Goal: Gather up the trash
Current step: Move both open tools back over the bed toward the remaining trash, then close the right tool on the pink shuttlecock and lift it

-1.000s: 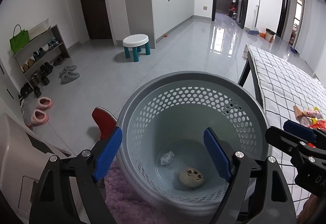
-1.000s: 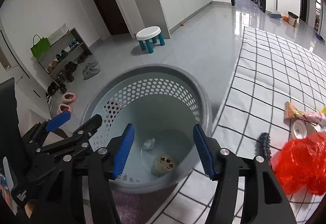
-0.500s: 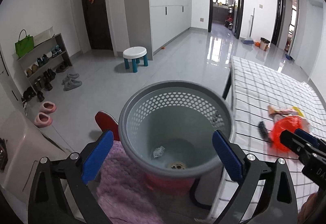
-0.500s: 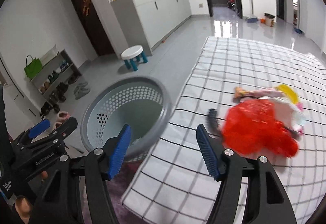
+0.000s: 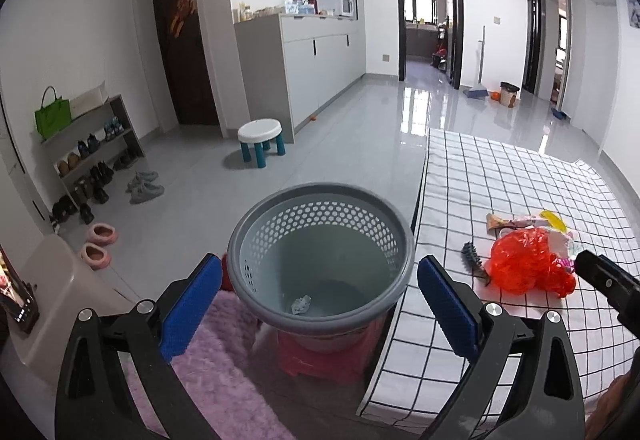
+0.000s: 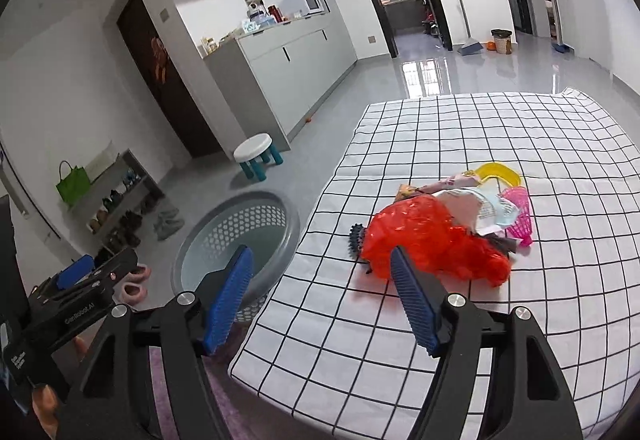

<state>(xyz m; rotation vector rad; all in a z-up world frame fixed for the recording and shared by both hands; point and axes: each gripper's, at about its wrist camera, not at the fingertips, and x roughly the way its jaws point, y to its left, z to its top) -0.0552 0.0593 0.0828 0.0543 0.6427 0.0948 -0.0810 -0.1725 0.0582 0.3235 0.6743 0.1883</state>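
Below your left gripper (image 5: 318,300), in the left wrist view, sits the grey perforated basket (image 5: 256,240), framed between the two blue pads. Jaws spread wide, nothing between them; they stand above the basket without touching it. One crumpled scrap of paper (image 5: 301,305) lies on the basket floor. The basket rests on a red stool (image 5: 320,360), with a pink fuzzy rug (image 5: 216,356) to the left. To the right, the bed's checked sheet (image 5: 500,176) carries the trash pile: a red plastic bag (image 5: 528,266), a black comb (image 5: 474,264) just beside it on the left, a snack wrapper (image 5: 506,221) and a yellow piece (image 5: 553,220) behind. Your right gripper's tip pokes in at the right edge. Across the floor: a white stool with teal legs (image 5: 261,140) and a shoe rack (image 5: 90,156) with a green bag (image 5: 52,116) on top.

Over the bed edge, in the right wrist view, your right gripper (image 6: 322,296) hangs with its jaws opening, empty. Its right pad overlaps the near edge of the red plastic bag (image 6: 424,236) in the picture; whether it touches I cannot tell. The pile lies mid-sheet (image 6: 500,128): papers and wrappers (image 6: 476,204) on top of the bag, a yellow dish (image 6: 502,173) behind, a pink mesh item (image 6: 520,216) to the right, the black comb (image 6: 356,240) on the left. The basket (image 6: 288,224) stands just beside the bed's left edge. Your left gripper (image 6: 76,280) shows at lower left.
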